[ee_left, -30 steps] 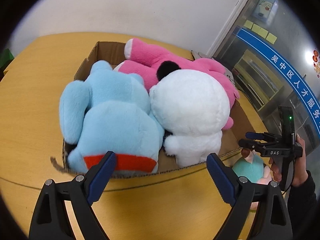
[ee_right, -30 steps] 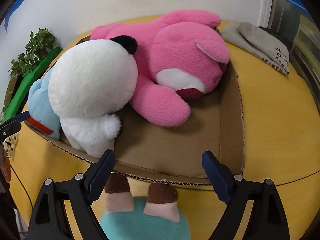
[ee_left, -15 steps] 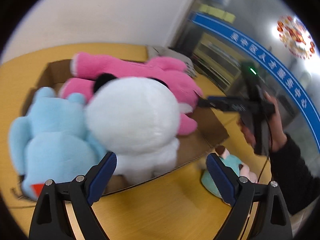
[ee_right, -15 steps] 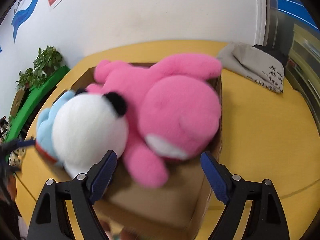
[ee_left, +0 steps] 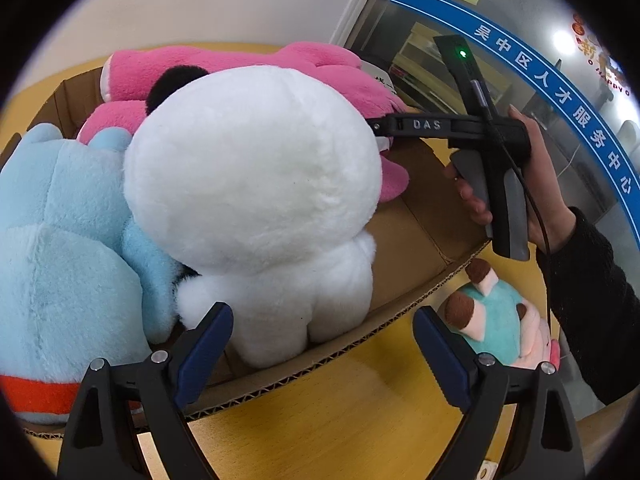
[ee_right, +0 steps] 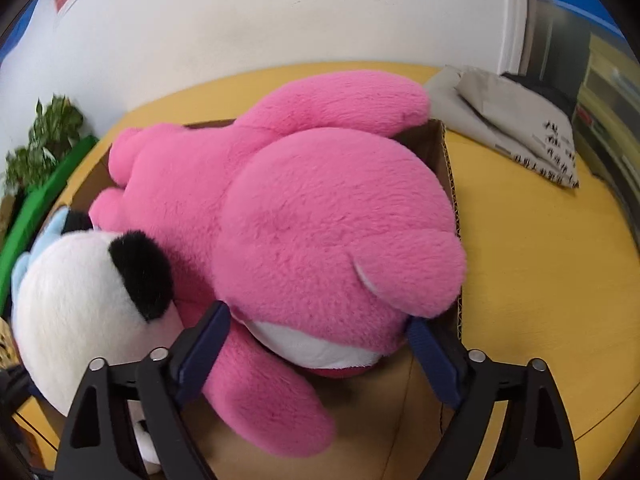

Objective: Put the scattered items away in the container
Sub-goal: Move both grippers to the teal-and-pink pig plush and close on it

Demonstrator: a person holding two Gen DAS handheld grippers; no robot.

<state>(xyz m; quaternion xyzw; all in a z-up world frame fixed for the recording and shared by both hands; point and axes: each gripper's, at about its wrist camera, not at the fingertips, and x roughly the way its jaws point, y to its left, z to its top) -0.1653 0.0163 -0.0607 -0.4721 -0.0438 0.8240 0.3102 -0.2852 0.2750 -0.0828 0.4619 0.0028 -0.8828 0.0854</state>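
The left gripper [ee_left: 322, 354] has its two blue-padded jaws spread wide with nothing pinched, hanging over the near edge of the brown cardboard box [ee_left: 404, 240]. The right gripper [ee_right: 320, 350] has just been opening its jaws. The head of the big pink plush bear [ee_right: 320, 220] sits between its blue pads [ee_right: 202, 350], but it is hard to tell if the pads press on it. A hand [ee_left: 532, 184] in a dark sleeve holds this gripper, seen from the left wrist camera.

Under both grippers is a round yellow wooden table [ee_right: 540, 280]. Behind it is a white wall [ee_right: 280, 12]. Far to the left of the right gripper is a green leafy plant [ee_right: 44, 140]. Ahead and to its right lies a folded grey cloth bag [ee_right: 512, 120]. Far to the right of the left gripper is a glass door with a blue strip [ee_left: 560, 92].

The box holds three soft toys. The white plush toy with black ears [ee_left: 252, 184] is right in front of the left gripper. The light blue plush toy with a red band [ee_left: 68, 248] is to its left. The pink bear lies behind them.

A small teal plush toy with brown ears [ee_left: 496, 320] lies on the table outside the box, just right of the left gripper.
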